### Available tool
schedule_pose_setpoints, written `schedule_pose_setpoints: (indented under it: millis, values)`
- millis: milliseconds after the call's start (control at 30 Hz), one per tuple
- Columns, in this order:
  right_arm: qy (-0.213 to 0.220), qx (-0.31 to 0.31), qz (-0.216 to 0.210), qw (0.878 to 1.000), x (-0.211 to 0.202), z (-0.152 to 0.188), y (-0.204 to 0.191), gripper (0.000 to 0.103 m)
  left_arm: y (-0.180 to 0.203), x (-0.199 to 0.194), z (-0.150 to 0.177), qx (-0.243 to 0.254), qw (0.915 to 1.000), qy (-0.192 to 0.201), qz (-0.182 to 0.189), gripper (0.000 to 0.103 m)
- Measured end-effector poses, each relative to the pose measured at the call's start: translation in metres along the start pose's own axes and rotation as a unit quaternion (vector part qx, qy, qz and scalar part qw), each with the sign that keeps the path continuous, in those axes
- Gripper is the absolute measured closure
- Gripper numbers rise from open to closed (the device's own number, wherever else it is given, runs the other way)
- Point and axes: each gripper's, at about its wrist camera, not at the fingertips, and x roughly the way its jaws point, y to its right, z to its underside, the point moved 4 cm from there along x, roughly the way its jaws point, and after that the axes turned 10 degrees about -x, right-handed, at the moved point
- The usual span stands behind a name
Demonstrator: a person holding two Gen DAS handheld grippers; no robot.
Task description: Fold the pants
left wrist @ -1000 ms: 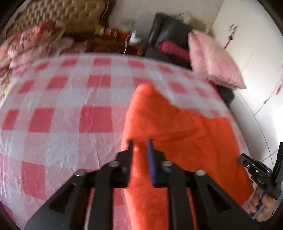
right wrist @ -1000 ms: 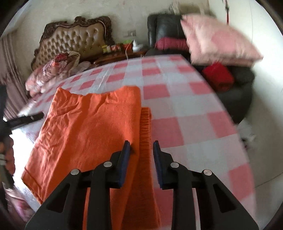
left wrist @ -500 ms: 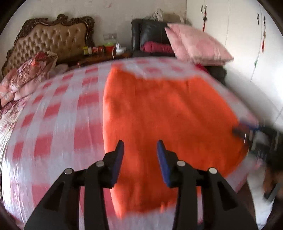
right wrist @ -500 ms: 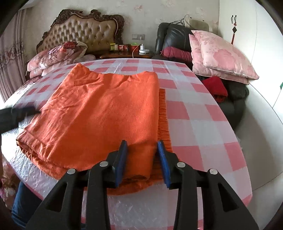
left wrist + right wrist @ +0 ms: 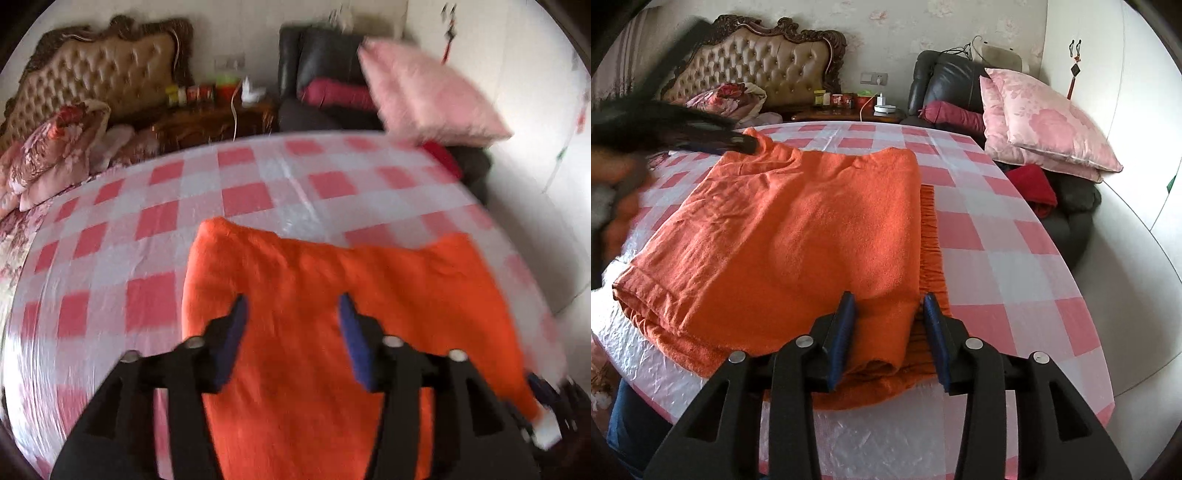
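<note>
The orange pants (image 5: 798, 229) lie folded flat on the pink-and-white checked bed cover (image 5: 990, 266), with a lower layer sticking out along their right edge. My right gripper (image 5: 889, 306) is open over their near right corner, fingers astride the folded edge with nothing gripped. In the left wrist view the pants (image 5: 332, 280) spread below my left gripper (image 5: 292, 314), which is open wide and holds nothing. The left gripper (image 5: 713, 138) also shows blurred in the right wrist view, near the pants' far left corner. The right gripper (image 5: 546, 402) is a blur at the pants' near right edge.
A tufted headboard (image 5: 764, 66) and floral pillows (image 5: 727, 96) are at the far left. A nightstand (image 5: 849, 110) with small items stands behind the bed. A black armchair (image 5: 945, 81) holds pink pillows (image 5: 1045, 122) and a red cloth (image 5: 1034, 188). A jeans-clad leg (image 5: 628, 424) stands at the bed's near left edge.
My left gripper went from nearly shut on the orange fabric to wide open and let it go. My right gripper opened wider and pulled back to the pants' near corner.
</note>
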Motion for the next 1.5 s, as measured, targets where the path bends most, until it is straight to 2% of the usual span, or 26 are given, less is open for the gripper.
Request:
schedule_pose_setpoints:
  millis: [133, 233, 300, 333, 467, 667, 1033, 1100, 1167, 1267, 1367, 1433, 1500]
  values:
    - [0.004, 0.002, 0.001, 1.0, -0.002, 0.002, -0.002, 0.063, -0.004, -0.041, 0.061, -0.01, 0.9999, 0.013, -0.001, 0.039]
    - [0.002, -0.001, 0.007, 1.0, -0.003, 0.002, -0.004, 0.063, -0.009, -0.047, 0.104, -0.001, 0.9996, 0.003, -0.026, 0.039]
    - [0.002, -0.001, 0.008, 1.0, -0.003, 0.002, -0.004, 0.063, -0.01, -0.043, 0.122, 0.001, 0.9996, -0.006, -0.029, 0.038]
    - [0.002, 0.0, 0.008, 1.0, -0.003, 0.002, -0.003, 0.063, -0.01, -0.044, 0.127, 0.003, 0.9995, 0.006, -0.03, 0.037]
    - [0.002, 0.001, 0.008, 1.0, -0.002, 0.002, -0.003, 0.063, -0.017, -0.04, 0.128, -0.002, 0.9995, 0.009, -0.03, 0.028]
    - [0.003, 0.0, 0.009, 1.0, -0.002, 0.002, -0.002, 0.063, -0.017, -0.04, 0.132, 0.001, 0.9993, 0.021, -0.03, 0.027]
    - [-0.004, 0.002, 0.016, 1.0, -0.006, 0.001, -0.003, 0.063, -0.021, -0.044, 0.133, -0.004, 0.9995, 0.007, -0.03, 0.026]
    - [-0.001, 0.012, 0.011, 1.0, -0.008, 0.001, -0.001, 0.063, -0.021, -0.051, 0.131, -0.009, 0.9994, 0.018, -0.029, 0.025]
    - [0.01, 0.036, 0.011, 0.999, -0.013, -0.002, 0.006, 0.059, -0.018, -0.061, 0.128, -0.014, 0.9989, 0.041, -0.02, 0.025]
    - [0.037, 0.039, 0.033, 0.998, -0.024, -0.009, 0.009, 0.049, -0.013, -0.06, 0.128, -0.009, 0.9992, 0.037, -0.012, 0.025]
    - [0.015, 0.025, 0.035, 0.999, -0.012, -0.011, 0.005, 0.049, -0.013, -0.047, 0.133, -0.018, 0.9996, 0.016, -0.013, 0.027]
    - [-0.009, 0.021, 0.036, 0.999, 0.0, -0.006, 0.002, 0.049, -0.012, -0.046, 0.135, -0.014, 0.9996, 0.017, -0.016, 0.027]
    - [-0.006, 0.016, 0.042, 0.999, 0.0, -0.003, 0.0, 0.049, -0.013, -0.045, 0.136, -0.016, 0.9997, 0.012, -0.013, 0.028]
